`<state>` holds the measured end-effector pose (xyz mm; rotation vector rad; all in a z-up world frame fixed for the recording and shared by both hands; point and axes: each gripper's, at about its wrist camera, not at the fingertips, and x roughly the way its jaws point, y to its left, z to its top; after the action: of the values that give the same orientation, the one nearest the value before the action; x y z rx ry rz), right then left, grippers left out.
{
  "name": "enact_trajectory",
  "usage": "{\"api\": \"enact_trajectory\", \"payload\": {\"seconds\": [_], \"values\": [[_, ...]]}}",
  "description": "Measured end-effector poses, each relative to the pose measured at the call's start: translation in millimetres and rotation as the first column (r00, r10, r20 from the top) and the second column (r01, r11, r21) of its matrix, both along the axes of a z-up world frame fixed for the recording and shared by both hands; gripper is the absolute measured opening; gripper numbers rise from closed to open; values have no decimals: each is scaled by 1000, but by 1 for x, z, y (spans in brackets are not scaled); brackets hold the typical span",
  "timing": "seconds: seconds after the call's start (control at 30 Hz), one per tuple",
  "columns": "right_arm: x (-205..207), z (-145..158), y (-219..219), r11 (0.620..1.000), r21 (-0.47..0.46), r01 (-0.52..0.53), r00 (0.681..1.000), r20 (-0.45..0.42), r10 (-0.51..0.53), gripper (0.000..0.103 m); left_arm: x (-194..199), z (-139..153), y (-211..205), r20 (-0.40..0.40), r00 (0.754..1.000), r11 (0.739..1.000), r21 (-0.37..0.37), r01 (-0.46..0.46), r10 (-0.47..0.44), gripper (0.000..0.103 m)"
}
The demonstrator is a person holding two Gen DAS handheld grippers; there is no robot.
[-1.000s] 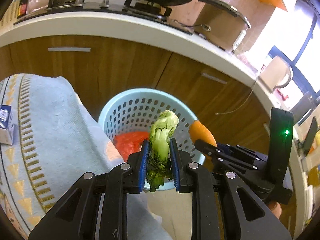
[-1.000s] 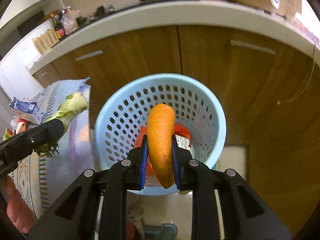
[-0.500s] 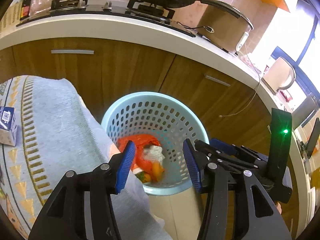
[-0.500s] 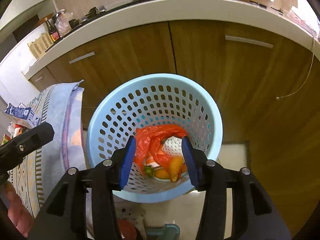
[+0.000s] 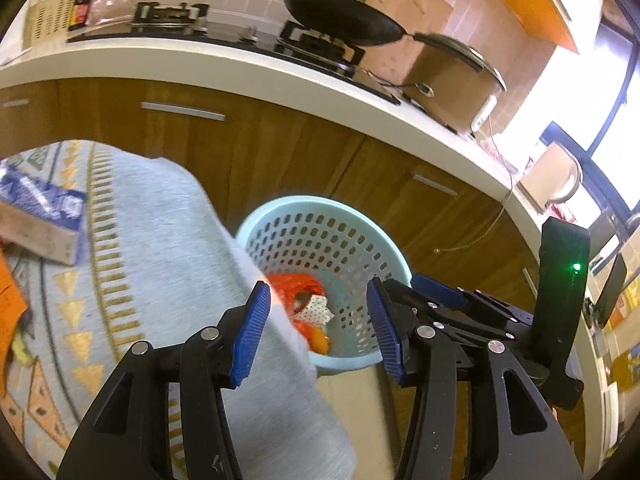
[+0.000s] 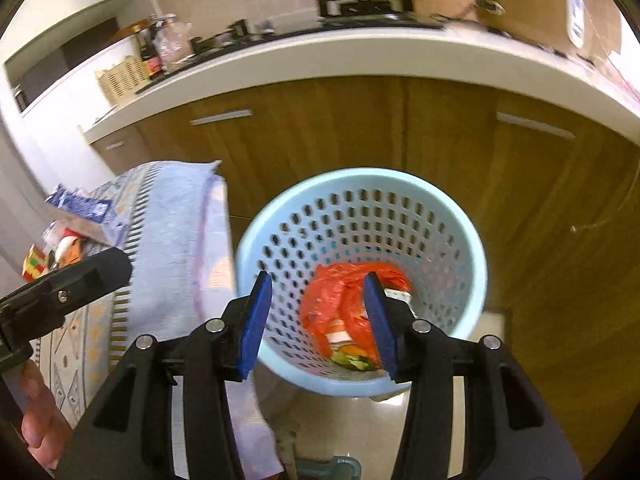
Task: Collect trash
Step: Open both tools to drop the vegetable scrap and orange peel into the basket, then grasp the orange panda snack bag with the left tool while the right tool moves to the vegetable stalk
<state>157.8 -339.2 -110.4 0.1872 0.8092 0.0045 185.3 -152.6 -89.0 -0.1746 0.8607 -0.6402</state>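
Trash already lies in the pale blue perforated basket, which stands on the floor against the wooden cabinet doors: a crumpled red plastic bag, a white dotted scrap of paper, an orange piece and some green vegetable bits at the bottom. More of it waits beside the basket, on the patterned cloth that drapes down just next to its rim: a blue and white carton lying on its side, and further small packets beyond it, too blurred to name.

Both claws are apart and hold nothing. The left gripper and the right gripper both hang above the basket's mouth, their blue pads spread wide; their jaws have just been opening, and no item remains between them.

Judging by looks, the carton is light and fairly stiff but would crush under a hard squeeze; across its narrow sides seems the best hold. The plastic bag is limp and slippery, best pinched at a bunched fold. Vegetable scraps are soft and damp, so a gentle close on the thickest stem should do.

White print runs along the carton's blue face, yet motion blur leaves it unreadable. No other label can be made out.
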Motion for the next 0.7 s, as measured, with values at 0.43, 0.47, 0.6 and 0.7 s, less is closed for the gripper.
{"api": "enact_trajectory", "payload": {"seconds": [0.43, 0.47, 0.6, 0.7], "values": [[15, -9, 119, 972, 17, -234, 972, 6, 234, 47, -17, 11, 126, 41, 963, 963, 13, -268, 268, 53], [18, -13, 130, 967, 24, -253, 967, 1, 253, 50, -17, 11, 144, 40, 950, 951, 15, -310, 309, 53], [27, -20, 163, 954, 26, -298, 954, -8, 299, 58, -15, 10, 190, 16, 914, 914, 17, -406, 406, 53], [35, -27, 183, 946, 32, -323, 946, -11, 324, 59, -9, 5, 210, -5, 899, 898, 48, -438, 439, 71]]}}
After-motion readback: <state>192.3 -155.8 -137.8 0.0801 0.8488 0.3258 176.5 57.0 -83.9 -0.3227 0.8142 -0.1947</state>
